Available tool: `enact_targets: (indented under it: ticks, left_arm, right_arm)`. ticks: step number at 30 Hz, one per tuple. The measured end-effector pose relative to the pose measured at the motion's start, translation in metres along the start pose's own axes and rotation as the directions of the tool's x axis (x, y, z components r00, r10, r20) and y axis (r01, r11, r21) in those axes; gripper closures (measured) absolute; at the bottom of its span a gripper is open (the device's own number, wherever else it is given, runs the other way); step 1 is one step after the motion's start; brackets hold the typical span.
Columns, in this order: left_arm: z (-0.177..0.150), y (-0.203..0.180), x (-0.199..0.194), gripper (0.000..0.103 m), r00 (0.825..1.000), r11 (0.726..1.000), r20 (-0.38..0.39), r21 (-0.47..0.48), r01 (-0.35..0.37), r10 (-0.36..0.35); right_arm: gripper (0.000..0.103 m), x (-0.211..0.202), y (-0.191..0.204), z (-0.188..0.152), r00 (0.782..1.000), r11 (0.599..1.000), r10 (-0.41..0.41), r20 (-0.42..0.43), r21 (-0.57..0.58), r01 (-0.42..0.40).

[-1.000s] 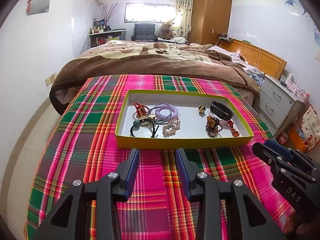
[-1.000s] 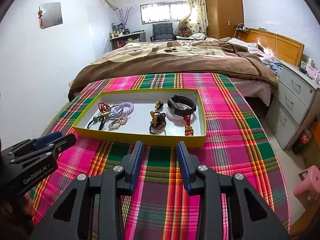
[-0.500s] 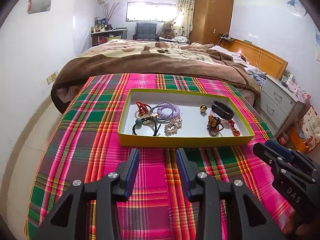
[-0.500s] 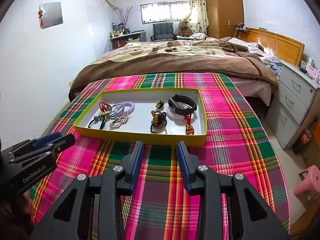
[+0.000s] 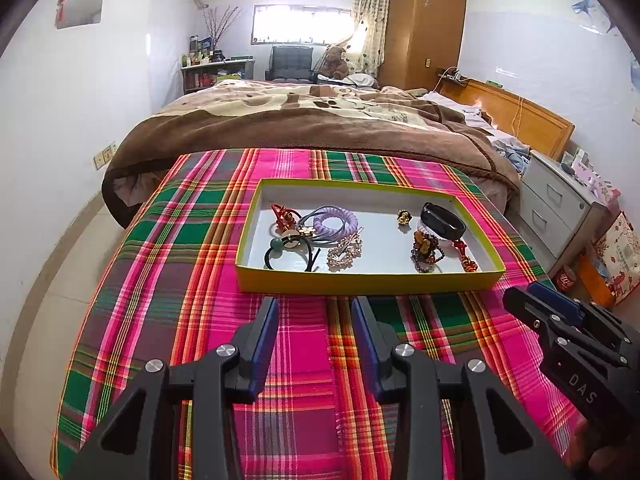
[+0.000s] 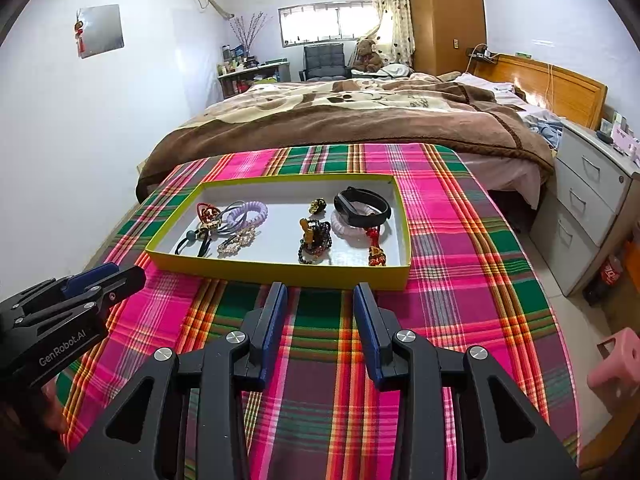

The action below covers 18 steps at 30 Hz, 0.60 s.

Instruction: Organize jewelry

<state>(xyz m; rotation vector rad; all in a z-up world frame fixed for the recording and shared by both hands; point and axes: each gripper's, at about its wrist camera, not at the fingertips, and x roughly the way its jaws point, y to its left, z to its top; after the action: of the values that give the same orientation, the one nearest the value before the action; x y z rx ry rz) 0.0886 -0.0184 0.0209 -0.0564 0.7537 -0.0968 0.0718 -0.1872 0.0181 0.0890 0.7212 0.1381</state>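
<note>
Change: nothing shifts since a second ago; both grippers hover as before.
Left gripper: fingers apart, empty, near the tray's near wall.
Right gripper: apart, empty, likely poised to reach in.
Tray: on the plaid cloth, corralling the jewelry.
Hair ties: tangled at far left.
Black band: far right, beside beads.

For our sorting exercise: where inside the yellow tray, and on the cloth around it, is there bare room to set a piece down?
Yellow tray: bare floor along the far wall, and a strip down the middle between the gold hair clip and the bead bracelet. Crowded: left cluster around the purple coil tie; right end by the black band. Plaid cloth is bare beside the tray.
</note>
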Motion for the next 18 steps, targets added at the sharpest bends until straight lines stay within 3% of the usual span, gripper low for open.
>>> enact_targets:
  ticks: [18]
  left_arm:
    - [-0.0013,-0.0034,-0.0048,0.065,1.000,1.000,0.011,0.013,0.003,-0.003]
  right_arm:
    - [0.067,-0.0013,0.0018,-0.0033,1.000,1.000,0.004,-0.002,-0.001,-0.004]
